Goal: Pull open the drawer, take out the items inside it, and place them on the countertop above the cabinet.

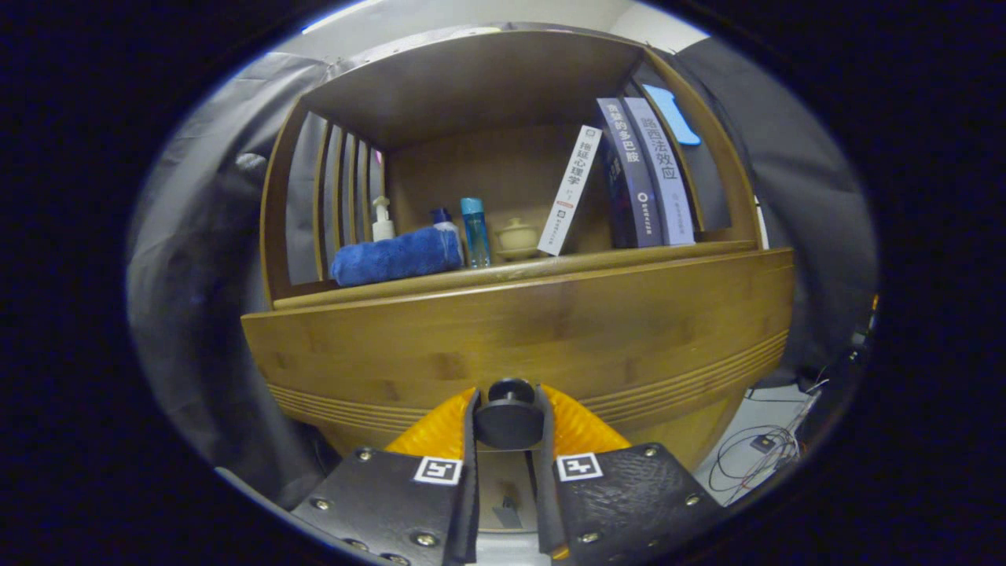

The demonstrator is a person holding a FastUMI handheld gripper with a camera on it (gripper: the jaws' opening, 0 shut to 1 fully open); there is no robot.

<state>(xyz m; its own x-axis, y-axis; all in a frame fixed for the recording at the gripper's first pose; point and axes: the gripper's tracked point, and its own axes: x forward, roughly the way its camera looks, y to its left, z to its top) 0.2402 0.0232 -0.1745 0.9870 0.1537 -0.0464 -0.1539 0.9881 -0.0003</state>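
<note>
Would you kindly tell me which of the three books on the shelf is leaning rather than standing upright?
The white book, left of the two dark upright ones, tilts rightward toward them.

A mock home corner staged in a booth: a bamboo cabinet whose countertop carries books, bottles, a rolled towel and a teacup, with dark cloth hung around it and loose cables on the floor.

The gripper has its fingers closed on the drawer knob.
</note>
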